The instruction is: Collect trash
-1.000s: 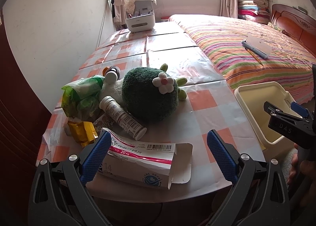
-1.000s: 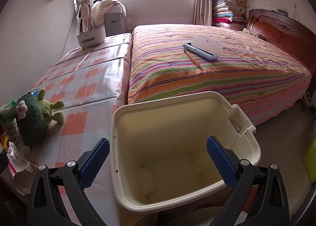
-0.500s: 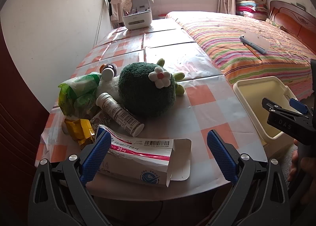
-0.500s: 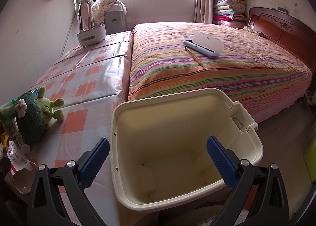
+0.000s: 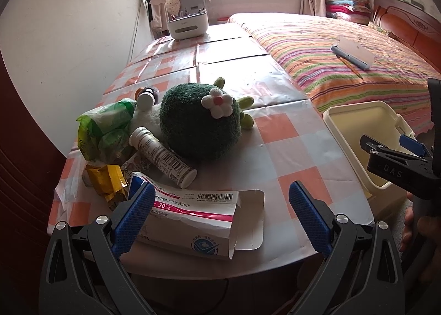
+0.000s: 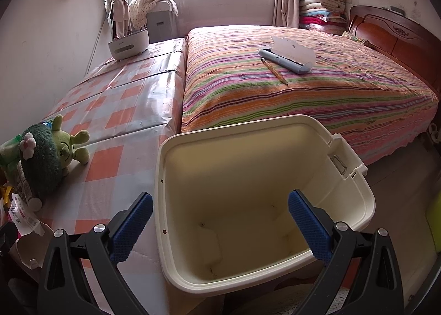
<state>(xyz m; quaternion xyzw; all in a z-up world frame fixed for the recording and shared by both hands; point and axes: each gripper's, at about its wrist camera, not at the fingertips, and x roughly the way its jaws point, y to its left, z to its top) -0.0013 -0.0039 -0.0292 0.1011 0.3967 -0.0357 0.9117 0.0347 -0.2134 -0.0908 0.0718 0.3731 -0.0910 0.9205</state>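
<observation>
White-and-pink cardboard, a torn tablet box [image 5: 190,216], lies flat at the near edge of the checkered table [image 5: 286,155], between the left gripper [image 5: 220,213]'s wide-spread fingers [image 5: 132,216], nearer the left one. The right gripper [image 6: 220,229], also spread wide and holding nothing, hangs over the cream bin [image 6: 355,191] beside the table.

A torn-open white and pink tablet box [image 5: 190,216] lies flat at the counter's [image 5: 289,155] near edge. Behind it lie a barcoded white tube [image 5: 162,158], a crumpled yellow wrapper [image 5: 106,180] and a green bag [image 5: 104,127]. The cream bin [image 6: 261,199] stands open and empty beside the counter.
</observation>
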